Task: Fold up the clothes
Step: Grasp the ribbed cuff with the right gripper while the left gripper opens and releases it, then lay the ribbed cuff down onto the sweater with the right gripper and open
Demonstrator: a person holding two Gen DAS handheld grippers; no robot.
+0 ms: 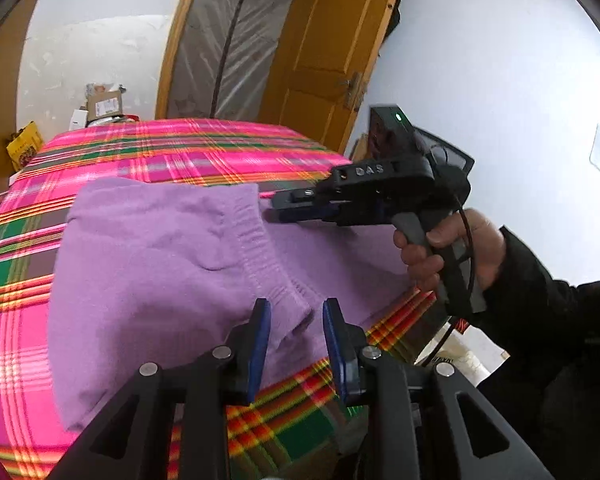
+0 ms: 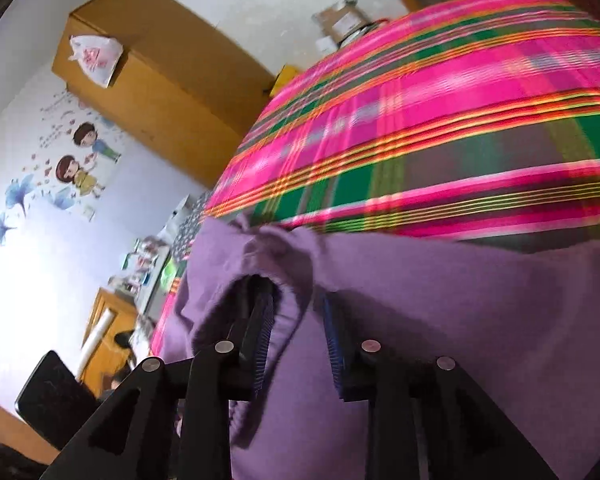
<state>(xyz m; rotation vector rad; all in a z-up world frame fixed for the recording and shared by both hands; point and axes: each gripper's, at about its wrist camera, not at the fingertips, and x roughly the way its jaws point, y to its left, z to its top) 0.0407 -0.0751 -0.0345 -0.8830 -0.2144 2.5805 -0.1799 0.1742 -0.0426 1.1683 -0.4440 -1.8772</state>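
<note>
A purple knit garment [image 1: 160, 260] lies bunched on a pink and green plaid bedsheet [image 1: 180, 148]. My left gripper [image 1: 296, 308] hovers over its ribbed hem [image 1: 256, 248] near the bed's front edge, jaws apart, with the knit lying under the gap and not pinched. Further right, a hand [image 1: 440, 248] holds my right gripper [image 1: 276, 204] low at the garment's far edge. In the right wrist view the right gripper [image 2: 296, 304] stands open. A fold of the purple garment [image 2: 440, 300] is draped over its left finger [image 2: 260, 320], and cloth fills the gap loosely.
A wooden door [image 1: 324, 60] and a plastic-covered doorway stand beyond the bed. Boxes [image 1: 104, 108] and a yellow bag [image 1: 24, 150] sit at the far left corner. In the right wrist view, a wooden wardrobe [image 2: 152, 80] and cluttered furniture [image 2: 148, 264] flank the plaid sheet [image 2: 420, 120].
</note>
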